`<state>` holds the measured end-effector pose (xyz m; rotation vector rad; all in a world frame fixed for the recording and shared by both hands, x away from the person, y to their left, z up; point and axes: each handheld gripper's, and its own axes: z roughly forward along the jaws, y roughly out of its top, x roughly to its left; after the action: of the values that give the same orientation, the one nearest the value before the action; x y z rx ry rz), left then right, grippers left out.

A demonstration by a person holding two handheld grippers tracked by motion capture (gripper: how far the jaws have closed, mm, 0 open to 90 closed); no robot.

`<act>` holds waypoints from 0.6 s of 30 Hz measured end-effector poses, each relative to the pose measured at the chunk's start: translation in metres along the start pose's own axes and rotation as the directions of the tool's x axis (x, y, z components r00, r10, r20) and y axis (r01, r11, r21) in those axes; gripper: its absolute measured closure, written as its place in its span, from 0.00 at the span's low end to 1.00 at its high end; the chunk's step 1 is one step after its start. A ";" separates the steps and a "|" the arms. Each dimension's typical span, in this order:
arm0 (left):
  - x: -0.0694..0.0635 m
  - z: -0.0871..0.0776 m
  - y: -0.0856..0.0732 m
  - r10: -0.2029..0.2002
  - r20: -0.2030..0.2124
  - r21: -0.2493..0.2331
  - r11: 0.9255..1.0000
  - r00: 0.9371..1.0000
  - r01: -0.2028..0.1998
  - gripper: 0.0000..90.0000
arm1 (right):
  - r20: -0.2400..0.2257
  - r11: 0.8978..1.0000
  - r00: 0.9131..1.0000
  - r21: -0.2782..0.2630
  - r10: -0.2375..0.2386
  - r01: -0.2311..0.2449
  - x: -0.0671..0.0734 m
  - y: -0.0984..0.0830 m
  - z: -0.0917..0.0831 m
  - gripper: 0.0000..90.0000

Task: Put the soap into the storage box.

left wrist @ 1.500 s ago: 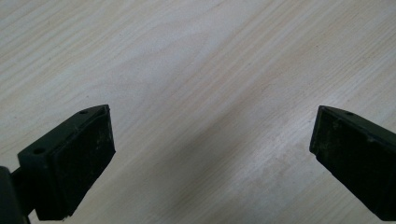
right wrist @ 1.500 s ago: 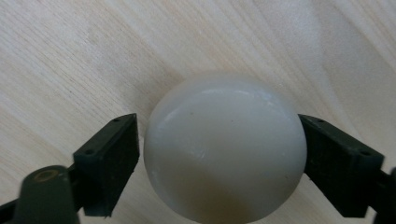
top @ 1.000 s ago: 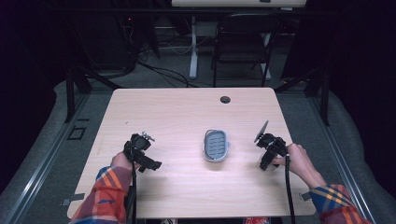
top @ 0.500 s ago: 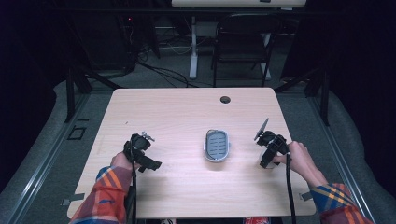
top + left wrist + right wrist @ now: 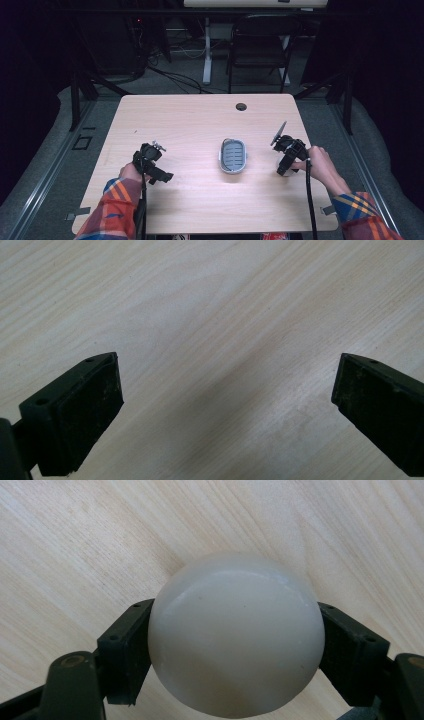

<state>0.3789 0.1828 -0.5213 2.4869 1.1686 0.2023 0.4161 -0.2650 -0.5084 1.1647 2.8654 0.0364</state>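
Observation:
In the right gripper view a smooth white ball (image 5: 235,635) sits between the two black jaws, both pads pressed against its sides. My right gripper (image 5: 283,170) is shut on it, just above the wooden table (image 5: 200,125) at the right. In the high view a sliver of the white ball (image 5: 281,171) shows under the jaws. A grey oval dish (image 5: 233,156) with a ribbed inside lies at the table's middle, left of that gripper. My left gripper (image 5: 161,174) is at the table's left. Its jaws stand wide apart over bare wood (image 5: 225,365) with nothing between them.
A round cable hole (image 5: 241,106) sits near the table's far edge. Beyond the table stand a dark chair (image 5: 260,45) and a white desk leg (image 5: 207,50) with cables on the floor. Black cables trail from both grippers toward the near edge.
The right gripper has shifted slightly toward the near edge; the left hand and the dish have not moved.

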 end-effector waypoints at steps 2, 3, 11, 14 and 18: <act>0.000 0.000 0.000 0.001 -0.001 0.001 1.000 1.000 -0.001 0.00 | 0.007 1.000 1.000 -0.004 -0.003 0.003 0.000 0.001 0.000 0.26; 0.000 0.000 0.000 0.001 -0.001 0.001 1.000 1.000 -0.001 0.00 | 0.004 1.000 1.000 -0.005 -0.002 0.002 0.001 0.001 -0.001 0.26; -0.001 0.000 0.000 0.002 -0.006 0.001 1.000 1.000 -0.002 0.00 | -0.005 1.000 1.000 0.008 -0.026 0.026 0.002 0.009 -0.006 0.26; -0.001 0.000 0.001 0.004 -0.008 0.002 1.000 1.000 -0.004 0.00 | -0.021 1.000 0.999 -0.001 -0.030 0.030 0.004 0.012 -0.008 0.26; -0.001 0.001 0.001 0.002 -0.008 0.000 1.000 1.000 -0.002 0.00 | -0.020 0.999 0.999 0.010 -0.046 0.046 0.006 0.018 -0.011 0.26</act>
<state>0.3790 0.1816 -0.5215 2.4899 1.1693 0.2133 0.4236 -0.2484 -0.4970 1.1059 2.9121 0.0312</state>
